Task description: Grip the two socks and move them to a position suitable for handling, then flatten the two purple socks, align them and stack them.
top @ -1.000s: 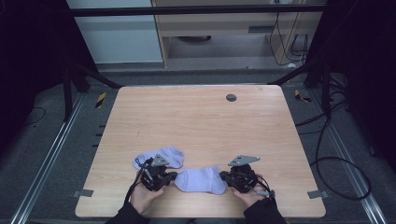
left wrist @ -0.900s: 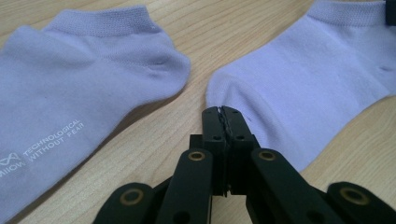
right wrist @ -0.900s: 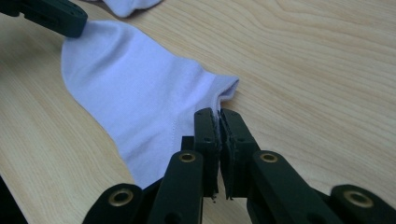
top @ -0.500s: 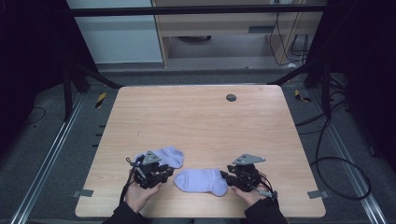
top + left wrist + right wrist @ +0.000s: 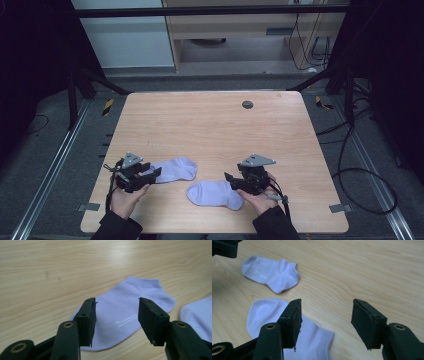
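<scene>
Two pale lilac ankle socks, left sock (image 5: 172, 169) and right sock (image 5: 216, 193), lie flat and apart; left gripper (image 5: 152, 173) and right gripper (image 5: 231, 180) have just been opening, jaws wide, holding nothing.

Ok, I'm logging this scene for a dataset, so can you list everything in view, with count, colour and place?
Socks: 2, pale lilac, flat on the near part of the table, apart from each other; left sock in front of the left gripper, right sock beside the right gripper.
Table: 1, light wood, centre, with a dark round cap near its far edge.
Cabinet: 1, wood-coloured, behind the table.
Cables: several, black, on the grey floor at right.
Left gripper: 1, black, jaws just opened, nothing pinched.
Right gripper: 1, black, jaws just opened, nothing pinched.
Hands: 2, at the near edge.
</scene>
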Demonstrator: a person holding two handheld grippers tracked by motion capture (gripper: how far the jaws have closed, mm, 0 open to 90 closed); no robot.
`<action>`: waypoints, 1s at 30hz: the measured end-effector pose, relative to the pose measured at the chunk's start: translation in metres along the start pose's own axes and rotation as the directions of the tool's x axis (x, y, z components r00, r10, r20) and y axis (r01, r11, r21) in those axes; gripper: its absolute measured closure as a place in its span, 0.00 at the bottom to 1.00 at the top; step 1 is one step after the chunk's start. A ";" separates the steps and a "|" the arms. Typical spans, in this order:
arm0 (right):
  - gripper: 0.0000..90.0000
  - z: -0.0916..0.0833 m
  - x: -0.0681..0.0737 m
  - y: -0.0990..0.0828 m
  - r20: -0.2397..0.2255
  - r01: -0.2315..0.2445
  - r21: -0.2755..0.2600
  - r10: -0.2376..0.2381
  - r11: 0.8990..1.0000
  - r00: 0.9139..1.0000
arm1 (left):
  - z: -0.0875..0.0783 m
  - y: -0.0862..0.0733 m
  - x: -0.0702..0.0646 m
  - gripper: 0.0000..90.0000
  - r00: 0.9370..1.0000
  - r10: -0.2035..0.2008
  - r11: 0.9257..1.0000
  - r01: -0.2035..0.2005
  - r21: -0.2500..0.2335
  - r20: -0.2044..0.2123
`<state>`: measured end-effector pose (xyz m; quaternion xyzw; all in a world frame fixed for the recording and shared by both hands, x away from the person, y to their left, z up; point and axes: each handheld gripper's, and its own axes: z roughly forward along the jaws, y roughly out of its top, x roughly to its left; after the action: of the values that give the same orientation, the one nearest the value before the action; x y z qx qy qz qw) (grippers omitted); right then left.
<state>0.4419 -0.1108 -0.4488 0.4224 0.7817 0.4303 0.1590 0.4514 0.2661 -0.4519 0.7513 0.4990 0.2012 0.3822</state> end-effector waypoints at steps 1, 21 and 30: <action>0.46 0.003 0.001 0.002 -0.003 0.002 -0.004 -0.002 1.000 1.000 | 0.000 -0.002 0.006 0.53 1.000 -0.008 1.000 0.008 0.003 -0.015; 0.47 0.083 0.036 0.042 -0.017 -0.001 0.035 0.001 0.999 1.000 | 0.019 -0.011 0.033 0.52 0.995 -0.008 0.999 0.013 0.048 -0.098; 0.53 0.115 0.045 0.044 0.000 0.011 0.086 -0.011 0.996 1.000 | 0.026 -0.013 0.039 0.57 0.995 -0.015 0.996 0.024 0.088 -0.104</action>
<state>0.5089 -0.0011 -0.4748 0.4246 0.8019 0.3952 0.1433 0.4780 0.2942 -0.4813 0.7513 0.5339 0.2133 0.3240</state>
